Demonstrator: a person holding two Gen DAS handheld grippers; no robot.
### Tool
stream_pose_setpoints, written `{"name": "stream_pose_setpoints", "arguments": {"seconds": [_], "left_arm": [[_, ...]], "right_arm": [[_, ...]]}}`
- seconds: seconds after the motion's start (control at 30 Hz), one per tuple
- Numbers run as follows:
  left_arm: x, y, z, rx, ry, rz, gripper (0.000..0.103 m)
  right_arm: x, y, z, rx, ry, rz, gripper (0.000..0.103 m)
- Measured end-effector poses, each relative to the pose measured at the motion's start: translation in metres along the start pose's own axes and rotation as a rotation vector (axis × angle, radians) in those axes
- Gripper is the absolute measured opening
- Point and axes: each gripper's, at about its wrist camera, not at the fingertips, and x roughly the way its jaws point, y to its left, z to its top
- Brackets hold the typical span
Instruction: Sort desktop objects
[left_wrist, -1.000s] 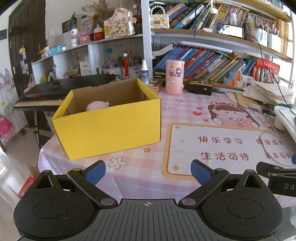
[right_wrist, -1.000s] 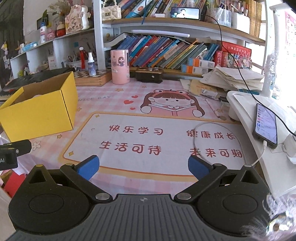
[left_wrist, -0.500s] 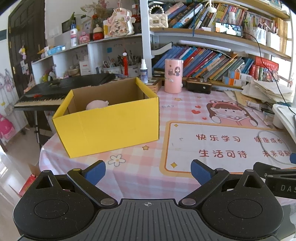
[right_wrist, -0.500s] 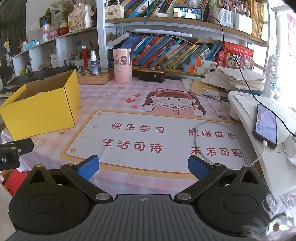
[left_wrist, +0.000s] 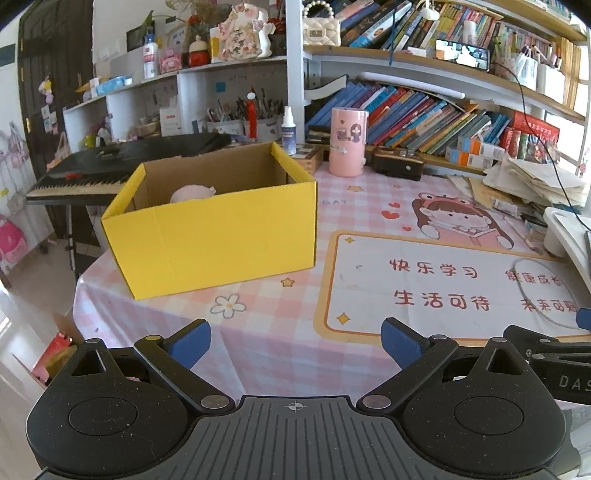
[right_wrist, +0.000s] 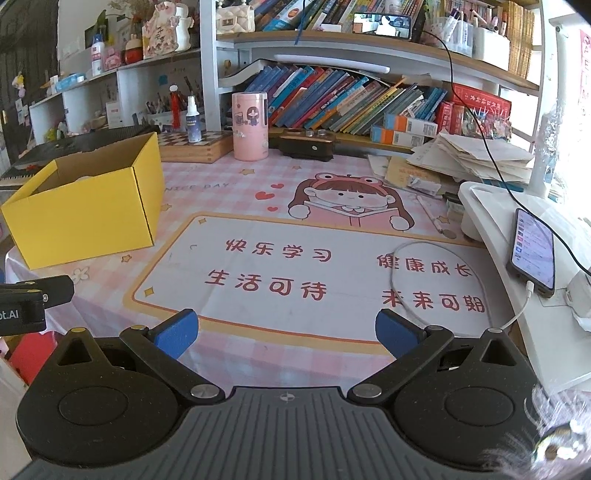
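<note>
An open yellow cardboard box (left_wrist: 221, 236) stands on the left of the pink checked table; it also shows in the right wrist view (right_wrist: 85, 210). A pale pink soft object (left_wrist: 192, 192) lies inside it. My left gripper (left_wrist: 295, 341) is open and empty, held near the table's front edge, in front of the box. My right gripper (right_wrist: 286, 332) is open and empty over the front of the white desk mat (right_wrist: 332, 273). A pink cylindrical holder (right_wrist: 249, 125) and a small spray bottle (right_wrist: 192, 120) stand at the back.
A white stand with a charging phone (right_wrist: 533, 251) is at the right, its white cable (right_wrist: 399, 273) looping on the mat. A paper stack (right_wrist: 469, 155), a dark box (right_wrist: 306, 146), a chessboard box (right_wrist: 192, 147) and bookshelves line the back. A keyboard (left_wrist: 110, 170) stands behind the yellow box.
Both grippers have drawn slightly back and shifted, so the box and table sit a little farther off. Both stay open and empty.
</note>
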Motion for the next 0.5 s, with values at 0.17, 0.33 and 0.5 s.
{"name": "stream_pose_setpoints", "arguments": {"seconds": [0.17, 0.33, 0.5], "left_arm": [[0.0013, 0.0021, -0.0003, -0.014, 0.005, 0.008, 0.103], [0.0011, 0.0014, -0.0007, -0.01, 0.003, -0.009, 0.103], [0.001, 0.0019, -0.0015, -0.012, 0.002, -0.017, 0.103]], "right_arm": [[0.0014, 0.0005, -0.0004, -0.004, 0.006, 0.003, 0.103], [0.0027, 0.0014, -0.0005, -0.004, 0.01, 0.006, 0.103], [0.0037, 0.0028, -0.0005, -0.005, 0.012, 0.008, 0.103]]}}
